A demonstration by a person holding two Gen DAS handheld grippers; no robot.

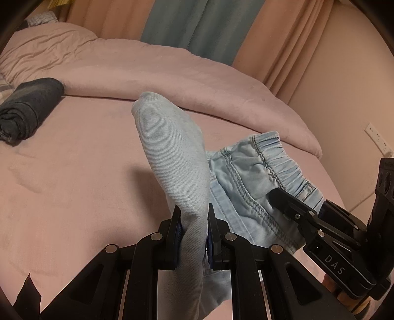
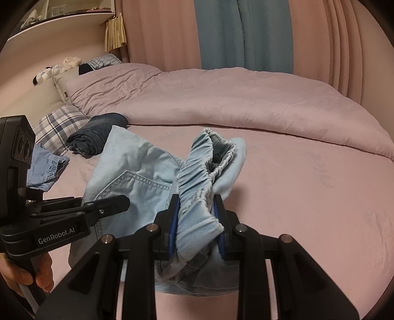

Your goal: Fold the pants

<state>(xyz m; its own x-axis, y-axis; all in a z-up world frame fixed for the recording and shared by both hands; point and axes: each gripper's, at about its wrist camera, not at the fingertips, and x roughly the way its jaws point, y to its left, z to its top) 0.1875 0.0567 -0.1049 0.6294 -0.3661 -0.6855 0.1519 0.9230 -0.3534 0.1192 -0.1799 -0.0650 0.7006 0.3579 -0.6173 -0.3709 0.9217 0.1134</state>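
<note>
A pink bed [image 2: 307, 187] fills both views, its sheet soft and faintly napped, with a rumpled pink duvet [image 2: 221, 103] heaped along the far side. Behind it hang pleated pink curtains [image 2: 160, 32] with a blue-grey curtain panel [image 2: 243, 32] between them. At far left lie a plaid pillow [image 2: 57, 125], a roll of dark denim [image 2: 98, 133] just beside it, and a second small pale-blue garment [image 2: 43, 169] nearer the camera; soft toys [image 2: 59, 67] sit on the headboard ledge, under a white shelf [image 2: 61, 22]. A wall socket [image 1: 378, 137] shows at the far right of the left wrist view. Nothing lies on the open sheet to the right of the pants. The pants [image 2: 138, 182] are light-blue denim with darker topstitching, a pocket seam and a gathered elastic waistband [image 1: 278, 162]. They are bunched near the middle of the bed, held up between the two tools and partly draping to the sheet. The left gripper [image 1: 193, 221] is closed narrowly on a smooth twill fold that stands up in a rounded peak beyond its blue pads. The right gripper [image 2: 195, 214] is clamped on the ribbed waistband, which bulges up and curls away beyond the jaws. A hand [image 2: 24, 273] grasps the left tool's handle.
</note>
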